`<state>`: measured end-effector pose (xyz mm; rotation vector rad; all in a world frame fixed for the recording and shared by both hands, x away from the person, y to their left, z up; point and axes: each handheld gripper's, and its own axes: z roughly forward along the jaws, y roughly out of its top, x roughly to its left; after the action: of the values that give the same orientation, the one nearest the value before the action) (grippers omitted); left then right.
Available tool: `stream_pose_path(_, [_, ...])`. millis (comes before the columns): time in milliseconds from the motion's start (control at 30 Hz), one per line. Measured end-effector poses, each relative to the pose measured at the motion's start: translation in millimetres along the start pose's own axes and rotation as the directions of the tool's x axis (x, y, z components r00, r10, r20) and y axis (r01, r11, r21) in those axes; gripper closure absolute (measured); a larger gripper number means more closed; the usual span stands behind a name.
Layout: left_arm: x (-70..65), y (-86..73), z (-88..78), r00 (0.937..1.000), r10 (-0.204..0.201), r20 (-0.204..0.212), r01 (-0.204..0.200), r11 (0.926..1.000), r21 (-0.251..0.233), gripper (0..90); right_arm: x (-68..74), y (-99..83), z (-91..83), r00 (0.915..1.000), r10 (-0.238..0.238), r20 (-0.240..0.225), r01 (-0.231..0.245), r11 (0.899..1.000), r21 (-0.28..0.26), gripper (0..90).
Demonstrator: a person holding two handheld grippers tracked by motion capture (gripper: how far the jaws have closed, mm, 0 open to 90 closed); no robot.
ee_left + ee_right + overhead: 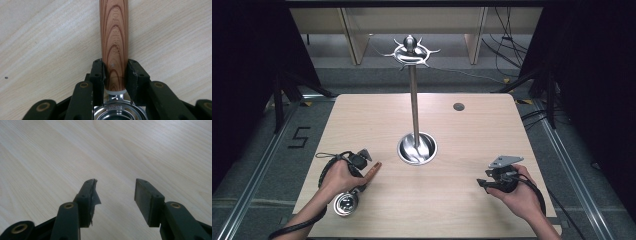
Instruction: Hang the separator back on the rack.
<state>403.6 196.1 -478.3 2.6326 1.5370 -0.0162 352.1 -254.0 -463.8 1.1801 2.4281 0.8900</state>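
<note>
**Wooden-handled strainer between the left jaws**

The strainer (114, 45) lies on the table at about 8 o'clock from the table's middle, near the front edge. Its handle is round, smooth wood with a strong brown grain and faint stamped letters that are hard to read. Its far end is cut off by the top of the left gripper view, and the shiny metal bowl (345, 204) is cut off at the bottom there. The left gripper (115, 72) has its black pads on both sides of the handle near the white collar, pinching it. In the high view the left hand (341, 176) hides most of the handle.

The right gripper (115, 195) rests at 4 o'clock, spread, nothing between the jaws; one pad's rubber is torn and peeling.

The table (472, 145) is pale laminated wood. At 12 o'clock stands a steel stand (414, 100) with a round dished base.
</note>
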Motion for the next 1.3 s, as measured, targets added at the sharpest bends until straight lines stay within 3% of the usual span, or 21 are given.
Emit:
stream_pose_path(100, [-0.4,-1.6,-0.4,1.0,0.002,-0.004,-0.002,1.0,0.0,68.2,-1.3,0.9,-2.4,0.9999,-0.008,-0.008,0.009,1.0,0.03,52.5])
stream_pose_path(267, [0.6,-4.5,-1.9,0.9998,0.02,-0.009,-0.02,0.9997,-0.015,68.3,0.0,0.1,-0.2,1.0,-0.003,0.0,0.003,1.0,0.002,52.4])
stream_pose_path(400, [-0.1,-12.3,-9.4,1.0,-0.002,0.003,0.002,0.9943,-0.106,68.3,-1.3,1.1,-2.7,0.9999,-0.008,-0.008,0.009,0.999,0.033,52.4])
stream_pose_path(467, [0.0,-13.9,-11.7,1.0,0.002,0.005,-0.001,0.992,-0.126,68.4,-0.2,0.0,0.2,1.0,-0.001,0.002,0.001,1.0,-0.001,52.4])
stream_pose_path(500, [1.3,-17.1,-15.7,0.9997,0.025,0.001,-0.025,0.9842,-0.175,68.4,-1.2,1.2,-2.9,0.9999,-0.007,-0.01,0.007,0.999,0.037,52.4])
stream_pose_path(533, [1.6,-18.8,-16.9,0.9985,0.038,0.038,-0.03,0.9784,-0.205,68.3,-1.1,1.1,-2.5,0.9999,-0.006,-0.008,0.006,0.999,0.032,52.4])
stream_pose_path(567, [2.5,-20.2,-19.5,0.9987,0.051,-0.003,-0.05,0.9736,-0.223,68.4,-0.9,1.2,-2.6,0.9999,-0.006,-0.008,0.006,0.999,0.032,52.4])
stream_pose_path(733, [0.3,-27.2,-27.7,0.9992,0.04,0.006,-0.037,0.9603,-0.277,68.3,-0.6,1.2,-2.3,1.0,-0.005,-0.007,0.006,1.0,0.031,52.4])
stream_pose_path(833, [-1.7,-33.9,-34.6,0.9995,0.027,0.018,-0.019,0.9406,-0.339,68.3,-0.6,1.3,-2.2,1.0,-0.004,-0.006,0.004,1.0,0.031,52.4])
stream_pose_path(900, [-1.9,-36.9,-38.8,0.9995,0.03,0.009,-0.024,0.9307,-0.365,68.3,-0.9,1.3,-2.3,1.0,-0.005,-0.008,0.006,0.999,0.031,52.4])
stream_pose_path(933, [-1.9,-36.9,-38.8,0.9995,0.03,0.009,-0.024,0.9307,-0.365,68.4,-0.9,1.3,-2.3,1.0,-0.005,-0.008,0.006,0.999,0.031,52.4])
stream_pose_path(967, [-3.2,-40.3,-43.0,0.9997,0.025,0.009,-0.019,0.9142,-0.405,68.4,-1.1,1.3,-2.2,1.0,-0.005,-0.007,0.005,0.999,0.032,52.4])
stream_pose_path(1000, [-3.2,-40.3,-43.0,0.9997,0.025,0.009,-0.019,0.9142,-0.405,68.3,-1.1,1.3,-2.2,1.0,-0.005,-0.007,0.005,0.999,0.032,52.4])
stream_pose_path(1033, [-4.1,-42.7,-44.4,0.9996,0.022,0.019,-0.012,0.8965,-0.443,68.3,-1.0,1.2,-2.2,1.0,-0.006,-0.008,0.006,0.999,0.032,52.4])
stream_pose_path(1100, [-5.6,-45.5,-46.7,0.9996,0.018,0.024,-0.004,0.8784,-0.478,68.3,-1.0,1.2,-2.1,0.9999,-0.006,-0.008,0.006,0.999,0.033,52.4])
stream_pose_path(1133, [-5.6,-45.5,-46.7,0.9996,0.018,0.024,-0.004,0.8784,-0.478,68.3,-1.0,1.2,-2.1,0.9999,-0.006,-0.008,0.006,0.999,0.033,52.4])
stream_pose_path(1167, [-8.8,-48.5,-48.7,0.9997,0.011,0.022,0.002,0.8533,-0.521,68.4,-1.0,1.2,-2.0,1.0,-0.003,-0.007,0.004,0.999,0.033,52.4])
stream_pose_path(1200, [-8.8,-48.5,-48.7,0.9997,0.011,0.022,0.002,0.8533,-0.521,68.3,-1.0,1.2,-2.0,1.0,-0.003,-0.007,0.004,0.999,0.033,52.4])
stream_pose_path(1233, [-11.8,-50.4,-51.1,1.0,0.006,0.005,-0.002,0.8326,-0.554,68.3,-0.9,1.3,-2.1,1.0,-0.003,-0.007,0.003,0.999,0.033,52.4])
stream_pose_path(1267, [-11.8,-50.4,-51.1,1.0,0.006,0.005,-0.002,0.8326,-0.554,68.3,-0.9,1.3,-2.1,1.0,-0.003,-0.007,0.003,0.999,0.033,52.4])
stream_pose_path(1300, [-12.8,-51.3,-52.5,0.9999,0.009,0.009,-0.002,0.8222,-0.569,68.3,-0.9,1.3,-2.1,1.0,-0.004,-0.007,0.004,0.999,0.032,52.4])
